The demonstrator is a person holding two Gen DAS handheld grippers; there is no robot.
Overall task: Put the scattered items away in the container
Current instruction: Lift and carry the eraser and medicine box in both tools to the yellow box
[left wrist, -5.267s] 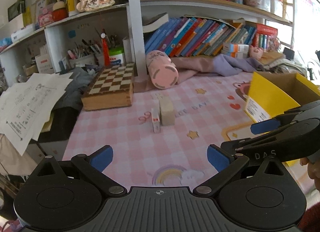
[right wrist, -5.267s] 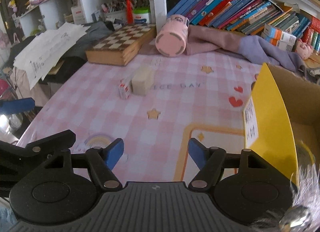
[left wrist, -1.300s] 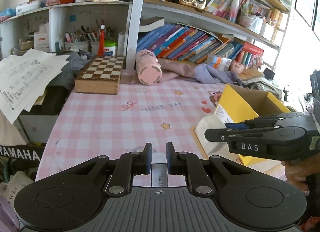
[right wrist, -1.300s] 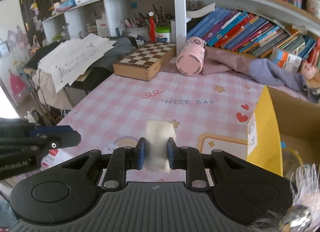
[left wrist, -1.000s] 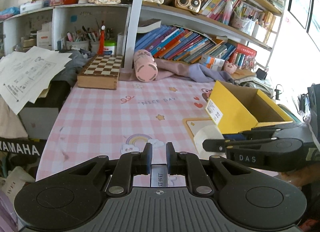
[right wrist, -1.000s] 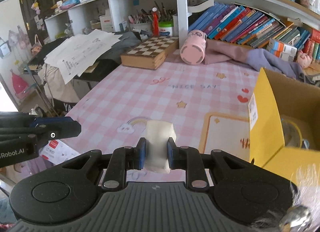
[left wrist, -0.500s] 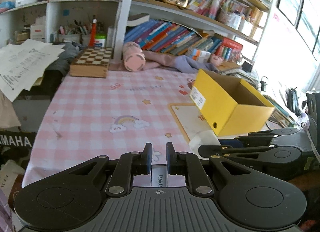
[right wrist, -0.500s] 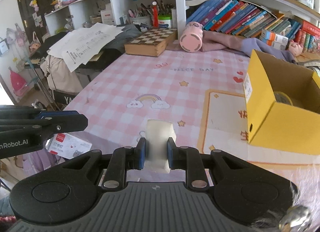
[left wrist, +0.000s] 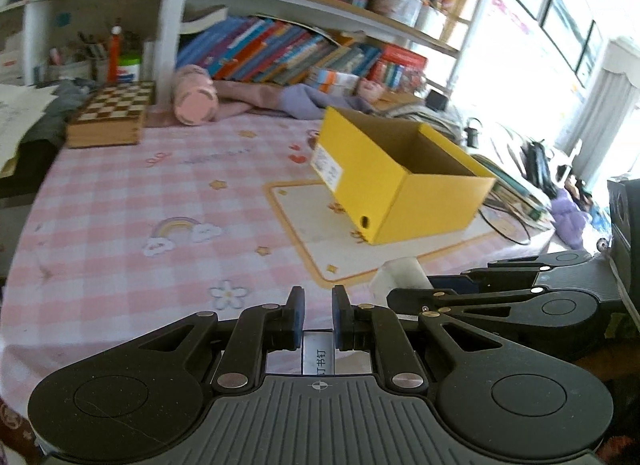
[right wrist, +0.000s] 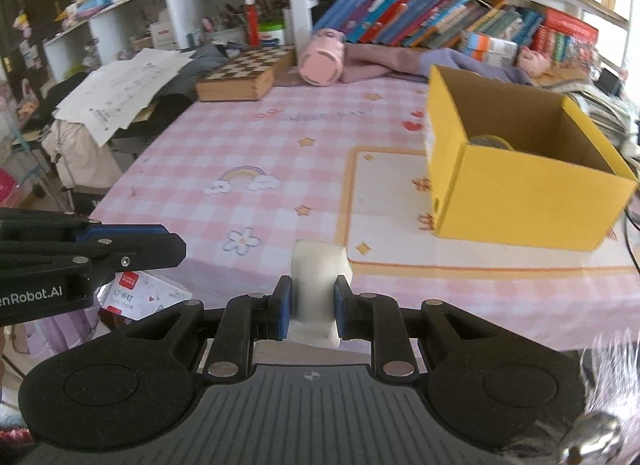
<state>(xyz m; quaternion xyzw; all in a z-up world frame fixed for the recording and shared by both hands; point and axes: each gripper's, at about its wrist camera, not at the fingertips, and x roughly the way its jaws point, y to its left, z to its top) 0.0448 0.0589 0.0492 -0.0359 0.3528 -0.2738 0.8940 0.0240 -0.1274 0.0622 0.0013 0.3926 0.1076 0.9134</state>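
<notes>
My left gripper (left wrist: 317,319) is shut on a small staple box (left wrist: 317,357), seen edge-on; the box's printed face shows in the right wrist view (right wrist: 136,295). My right gripper (right wrist: 309,311) is shut on a white eraser-like block (right wrist: 316,285), which also shows in the left wrist view (left wrist: 400,273). Both are held above the near edge of the pink checked table. The open yellow cardboard box (left wrist: 400,177) stands ahead and to the right (right wrist: 520,181), with something round inside it (right wrist: 490,141).
A chessboard box (left wrist: 110,117) and a pink cylinder (left wrist: 196,99) lie at the table's back, by pink and purple cloth. Bookshelves stand behind. Loose papers (right wrist: 120,93) hang off the left side. Cables and stacked items lie right of the yellow box.
Both grippers have pulled back and turned right with their items. The yellow box now sits nearer the middle of both views.
</notes>
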